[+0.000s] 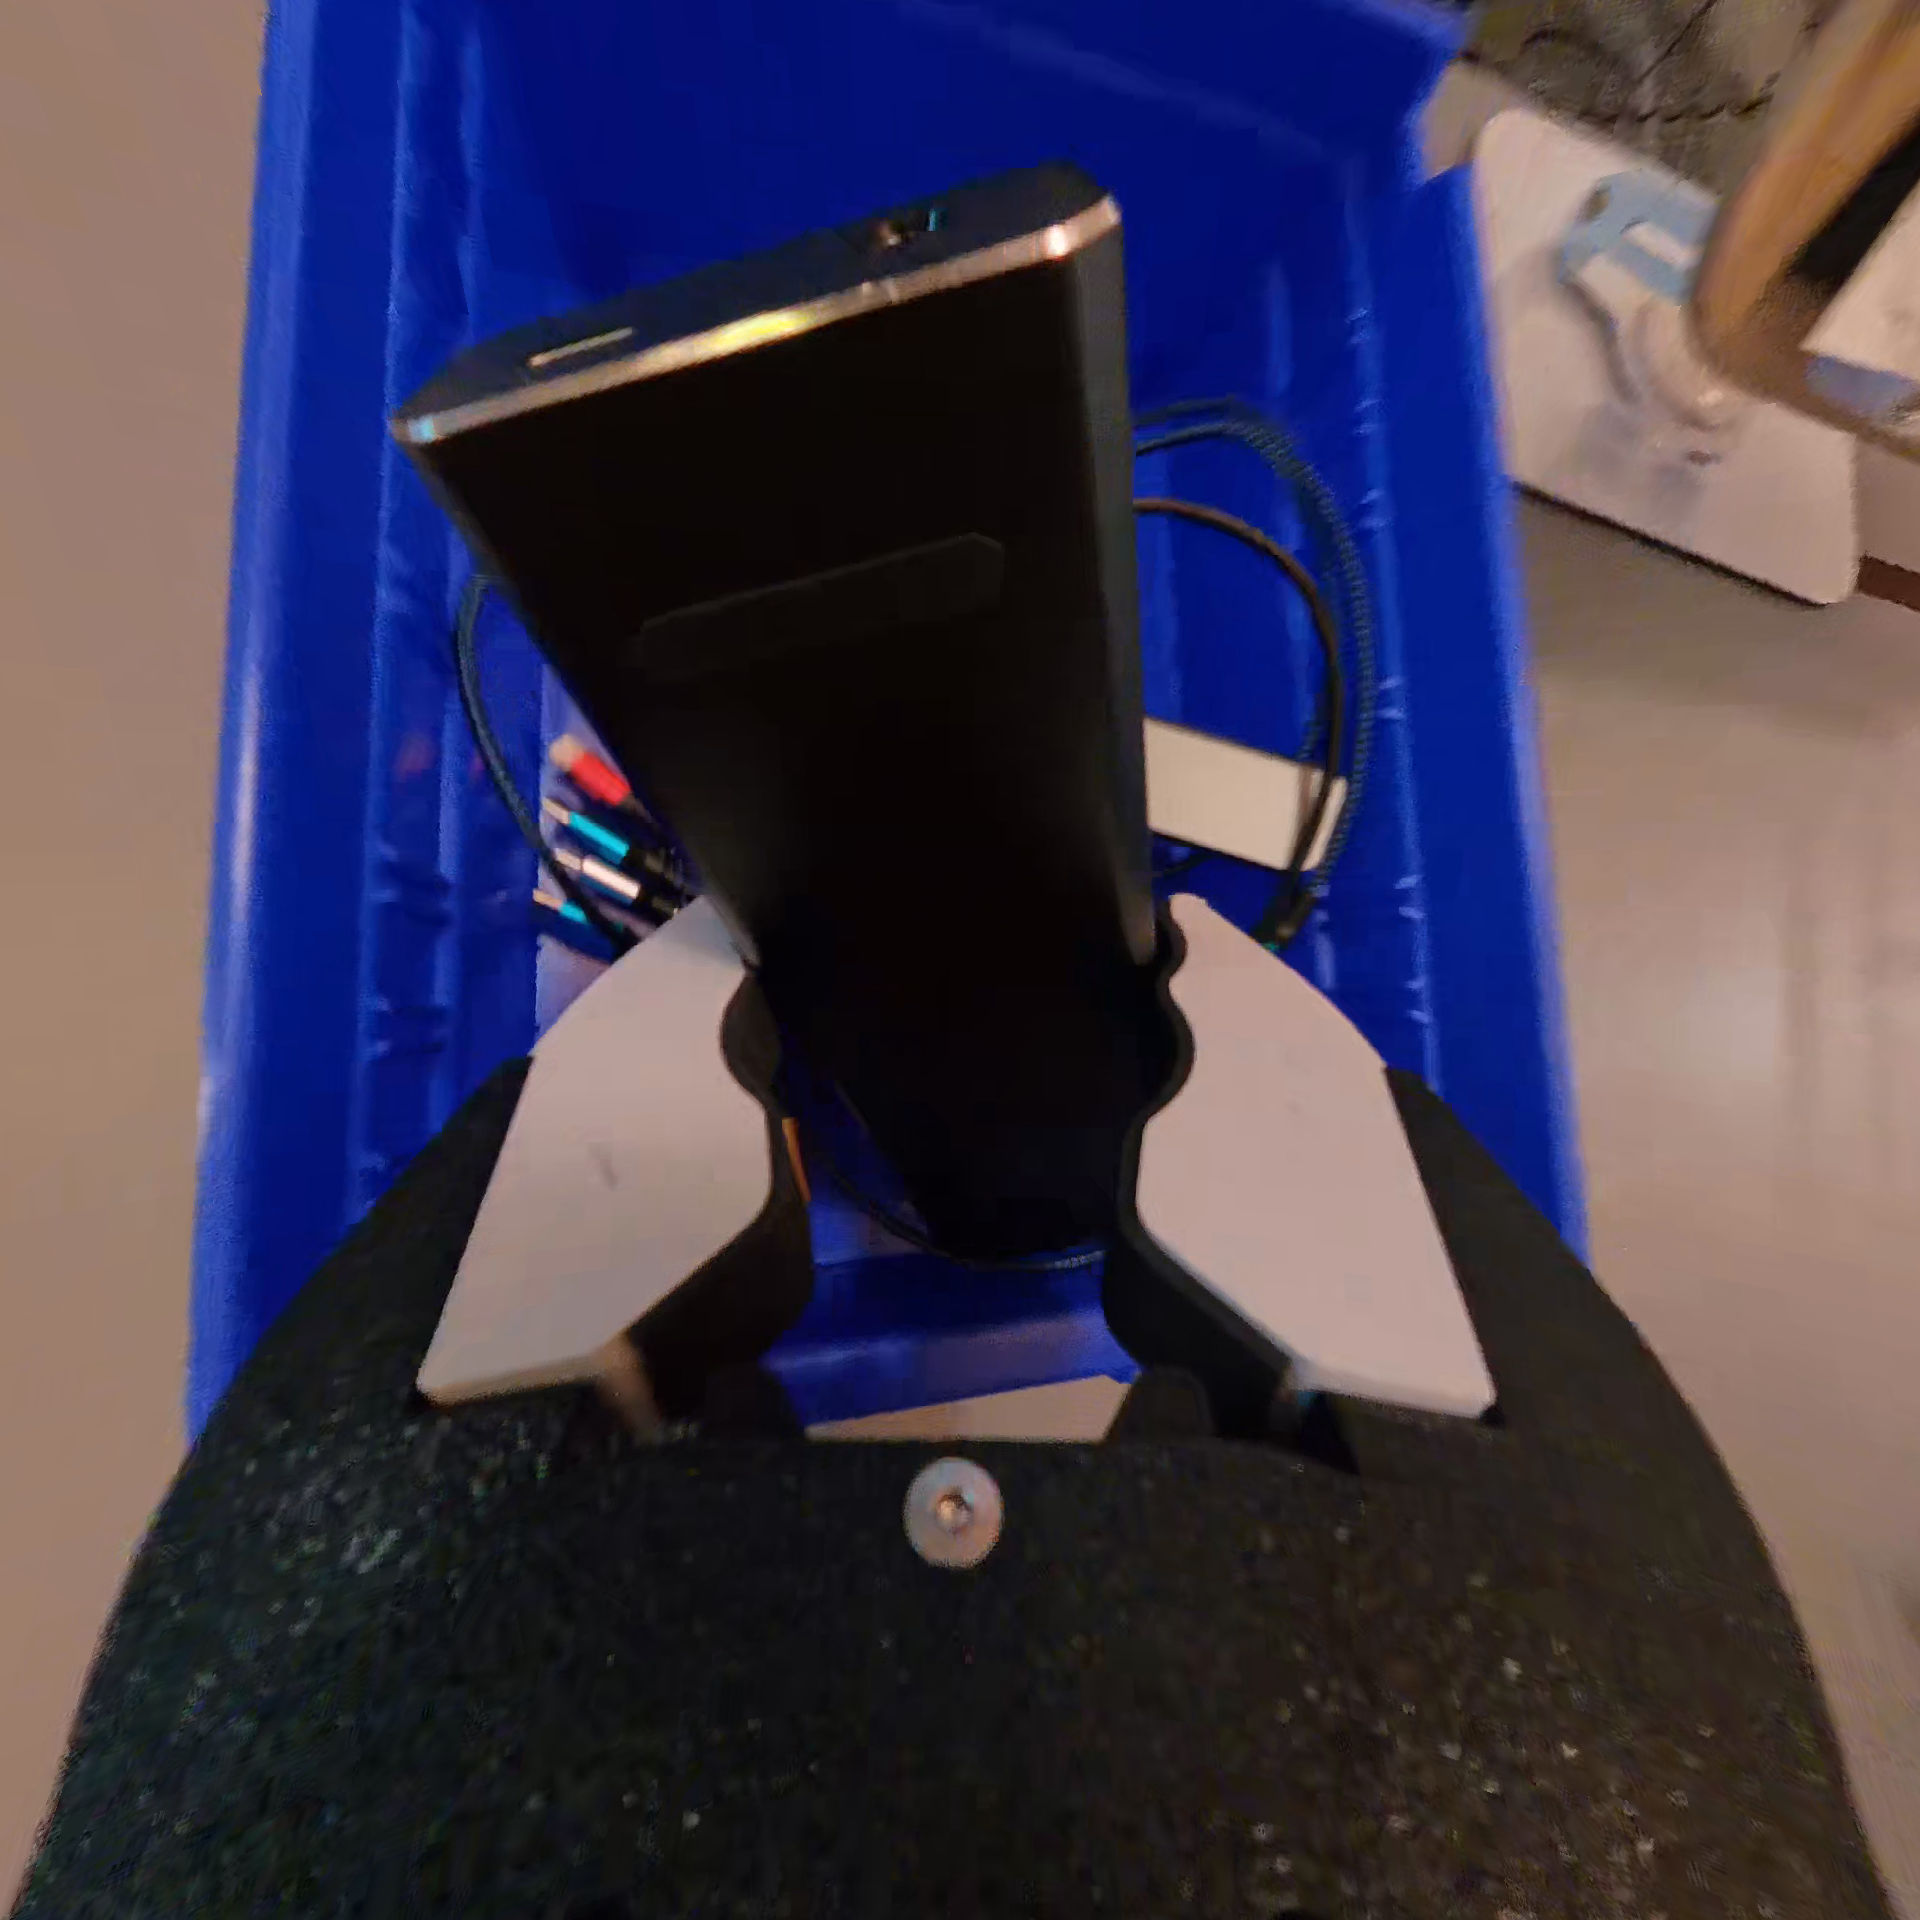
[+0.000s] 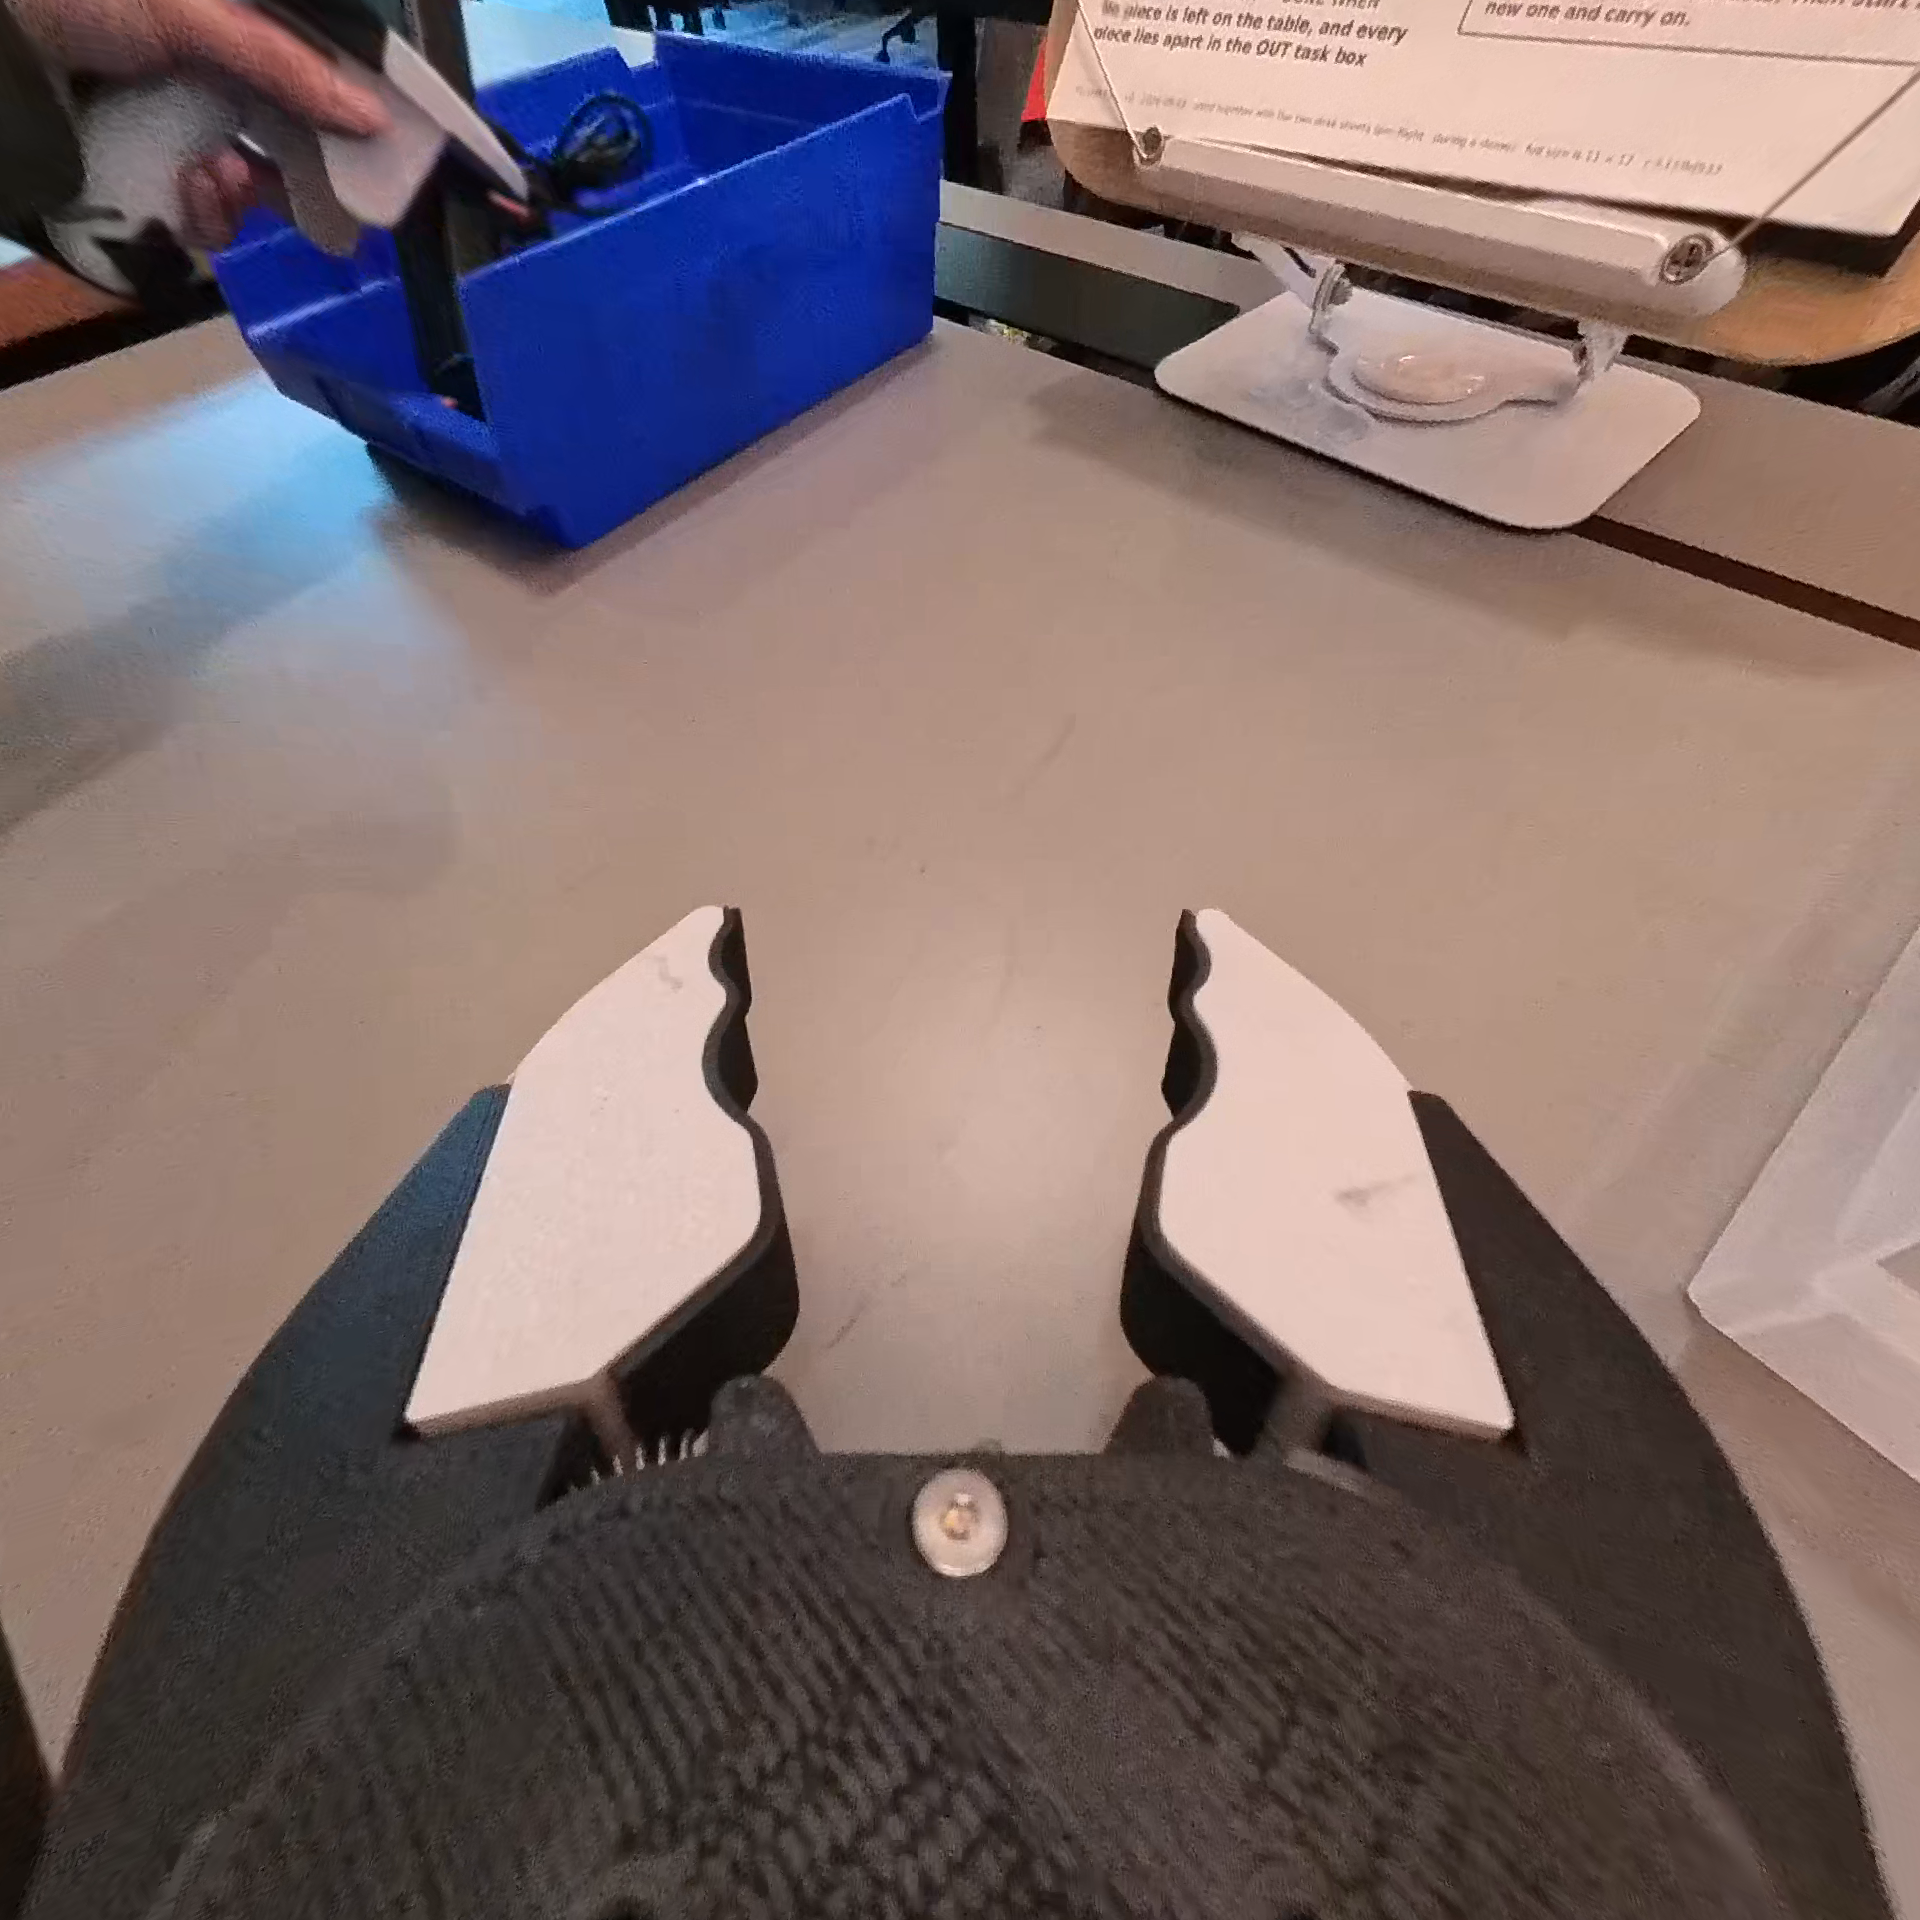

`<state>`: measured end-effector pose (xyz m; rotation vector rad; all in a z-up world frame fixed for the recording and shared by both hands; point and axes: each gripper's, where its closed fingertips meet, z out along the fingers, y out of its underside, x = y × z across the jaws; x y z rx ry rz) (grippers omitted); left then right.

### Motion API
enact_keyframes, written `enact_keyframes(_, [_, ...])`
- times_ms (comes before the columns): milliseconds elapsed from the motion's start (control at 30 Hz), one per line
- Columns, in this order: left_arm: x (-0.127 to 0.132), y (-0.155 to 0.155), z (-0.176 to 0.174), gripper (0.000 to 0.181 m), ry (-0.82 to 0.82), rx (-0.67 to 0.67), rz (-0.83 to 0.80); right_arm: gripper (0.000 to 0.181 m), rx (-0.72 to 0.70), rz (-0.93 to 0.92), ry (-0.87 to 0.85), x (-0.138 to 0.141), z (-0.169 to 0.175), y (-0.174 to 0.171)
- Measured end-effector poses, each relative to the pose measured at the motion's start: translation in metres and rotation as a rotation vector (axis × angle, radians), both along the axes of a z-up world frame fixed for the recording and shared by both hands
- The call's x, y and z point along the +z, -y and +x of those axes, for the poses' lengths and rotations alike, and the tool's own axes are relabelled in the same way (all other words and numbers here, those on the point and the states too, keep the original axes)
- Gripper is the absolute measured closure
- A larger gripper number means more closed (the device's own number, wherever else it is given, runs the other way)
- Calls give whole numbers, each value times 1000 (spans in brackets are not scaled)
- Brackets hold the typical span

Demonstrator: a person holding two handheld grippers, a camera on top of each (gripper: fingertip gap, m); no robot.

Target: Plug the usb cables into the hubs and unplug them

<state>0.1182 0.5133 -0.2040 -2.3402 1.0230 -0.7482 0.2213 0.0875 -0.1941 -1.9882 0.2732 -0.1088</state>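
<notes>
The left gripper is clamped on a black hub, held up over the blue bin, where the usb cables lie coiled with their coloured plugs at the left. This looks like the fetching step: the hub wants setting on the table, near the right gripper, whose jaws stand apart and empty

workstation/lab | grey table | blue parts bin | instruction sheet stand
</notes>
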Motion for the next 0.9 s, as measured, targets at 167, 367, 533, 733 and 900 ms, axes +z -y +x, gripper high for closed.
enact_keyframes(167, [62,17,17,115,128,-153,142,104,17,5,14,3,-7,-3])
enact_keyframes(367, [85,41,18,116,249,-260,116,104,63,11,-13,3,-21,-8])
enact_keyframes(533, [95,60,11,117,431,-280,-24,106,77,17,-23,3,-24,-7])
enact_keyframes(733, [89,57,-2,117,370,-273,47,107,80,29,-36,6,-22,-5])
enact_keyframes(900, [113,59,0,118,423,-294,133,107,102,29,-51,3,-25,-4])
